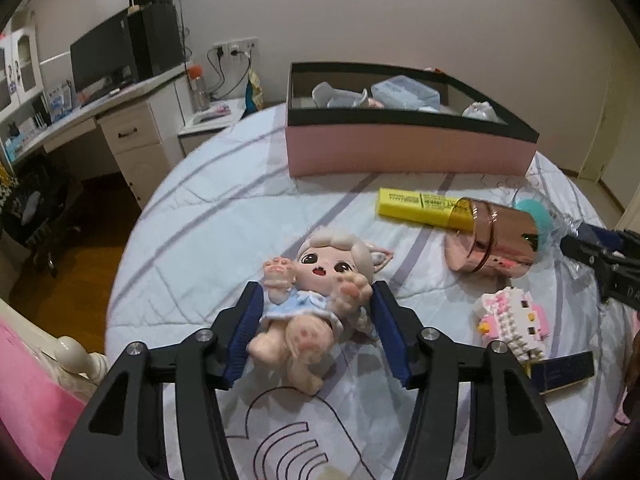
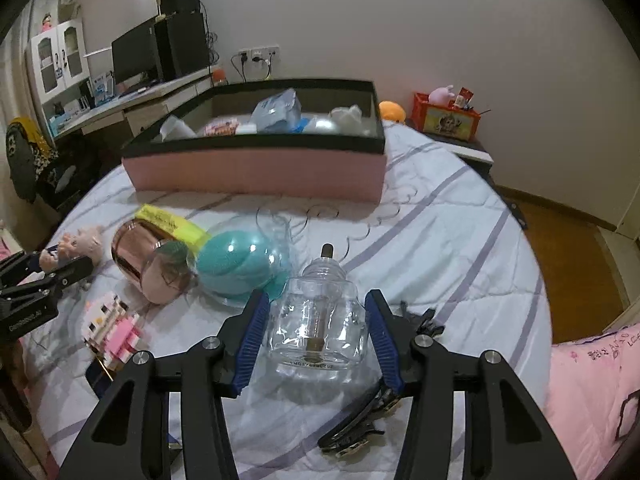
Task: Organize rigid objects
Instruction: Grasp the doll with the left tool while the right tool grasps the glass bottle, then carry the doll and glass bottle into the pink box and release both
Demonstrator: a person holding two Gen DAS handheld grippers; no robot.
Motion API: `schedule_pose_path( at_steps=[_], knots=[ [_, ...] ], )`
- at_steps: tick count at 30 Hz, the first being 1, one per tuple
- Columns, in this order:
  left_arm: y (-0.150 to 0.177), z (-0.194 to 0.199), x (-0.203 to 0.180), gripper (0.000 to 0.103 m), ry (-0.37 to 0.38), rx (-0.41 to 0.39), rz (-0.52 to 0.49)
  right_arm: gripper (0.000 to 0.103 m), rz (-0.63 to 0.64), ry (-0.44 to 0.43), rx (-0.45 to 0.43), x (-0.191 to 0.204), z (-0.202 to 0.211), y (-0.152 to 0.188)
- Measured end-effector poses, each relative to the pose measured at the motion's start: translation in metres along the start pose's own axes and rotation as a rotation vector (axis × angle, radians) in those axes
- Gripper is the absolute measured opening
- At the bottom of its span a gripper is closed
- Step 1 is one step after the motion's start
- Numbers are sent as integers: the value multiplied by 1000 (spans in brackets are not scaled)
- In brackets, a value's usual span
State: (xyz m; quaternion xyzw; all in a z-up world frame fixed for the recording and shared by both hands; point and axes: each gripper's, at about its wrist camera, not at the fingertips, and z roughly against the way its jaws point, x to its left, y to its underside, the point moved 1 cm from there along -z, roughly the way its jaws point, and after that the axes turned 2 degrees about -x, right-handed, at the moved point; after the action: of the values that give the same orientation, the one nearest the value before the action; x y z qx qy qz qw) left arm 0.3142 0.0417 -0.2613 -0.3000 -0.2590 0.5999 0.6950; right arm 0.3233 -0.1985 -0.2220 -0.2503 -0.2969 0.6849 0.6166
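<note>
Right wrist view is showing the right hand-held gripper [image 2: 316, 320] half-open, pads hugging the clear glass bottle [image 2: 318, 320], neck pointing straight ahead toward the pink box [image 2: 256, 170].

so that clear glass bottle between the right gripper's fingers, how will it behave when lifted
The clear glass bottle looks rigid, so it shouldn't deform in the right hand-held gripper. Its smooth, glossy walls may slip against the pads. Thick glass suggests it's heavy for its size and probably breakable if dropped, though the quilt beneath looks soft.
</note>
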Motion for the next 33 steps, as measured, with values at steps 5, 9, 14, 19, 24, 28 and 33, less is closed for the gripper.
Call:
schedule_pose_path(
  at_steps=[5,9,14,19,24,28,33],
  knots=[
    [-1,-5,-1,56,3,8,-6,51,-12,-6,11,-1,-5,4],
    [-1,1,-3,49,2,-12,-11,51,-11,-5,1,-1,-6,3],
    [-4,16,-4,49,9,-33,-7,51,-29,-4,-36,-5,7,3],
    [-12,39,-11,49,12,-86,-9,51,-53,-10,-98,-8,31,-2],
    [-25,68,-27,49,38,-160,-19,51,-53,-30,-175,-1,58,-12],
    [-37,94,-45,49,65,-241,-26,51,-36,-35,-263,15,83,-20],
    [-50,123,-66,49,82,-327,-38,52,-13,-47,-361,34,110,-32]
  ],
)
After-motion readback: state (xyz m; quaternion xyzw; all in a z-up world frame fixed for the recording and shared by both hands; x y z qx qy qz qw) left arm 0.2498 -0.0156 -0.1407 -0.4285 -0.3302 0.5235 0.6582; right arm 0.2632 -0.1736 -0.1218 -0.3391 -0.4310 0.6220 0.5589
